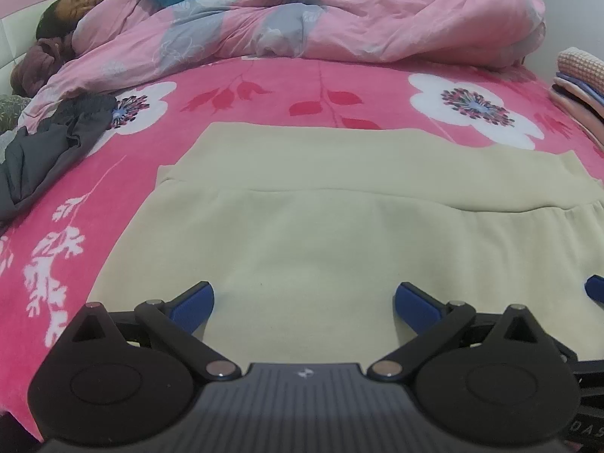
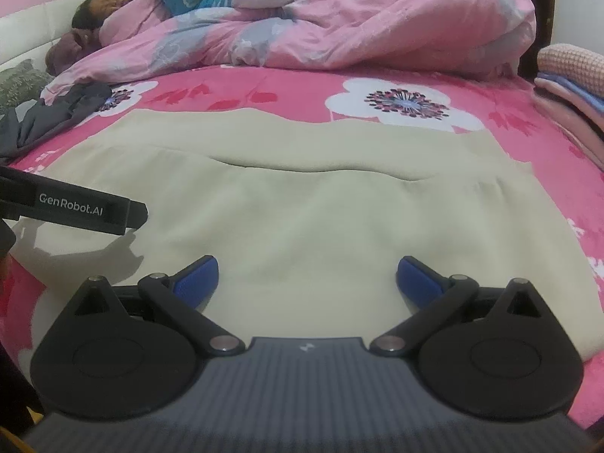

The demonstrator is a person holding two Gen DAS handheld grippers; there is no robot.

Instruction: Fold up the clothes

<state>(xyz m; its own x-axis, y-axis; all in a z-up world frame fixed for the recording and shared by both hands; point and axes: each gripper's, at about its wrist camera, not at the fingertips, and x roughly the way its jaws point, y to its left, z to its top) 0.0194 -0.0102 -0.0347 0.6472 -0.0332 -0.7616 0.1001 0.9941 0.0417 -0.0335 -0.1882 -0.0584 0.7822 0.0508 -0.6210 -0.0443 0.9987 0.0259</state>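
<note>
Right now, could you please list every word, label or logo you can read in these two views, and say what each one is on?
"GenRobot.AI": white lettering on the black side of the left gripper, seen in the right wrist view.
Partial white letters at the bottom right edge of the left wrist view: cut off, unreadable.
Small pale emblem on each grey gripper body: a logo, no letters.

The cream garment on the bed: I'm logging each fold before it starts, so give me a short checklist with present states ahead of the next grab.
1. Cream garment lies flat on the pink floral bedsheet: ok, already folded once, an upper layer's edge crosses it.
2. Left gripper open and empty: ok.
3. Right gripper open and empty: ok.
4. Grippers apart from each other: ok, side by side over the near part of the cloth.
5. Dark grey garment off the cream one: ok.
6. Near hem reachable: cannot tell, hidden below both grippers.
</note>
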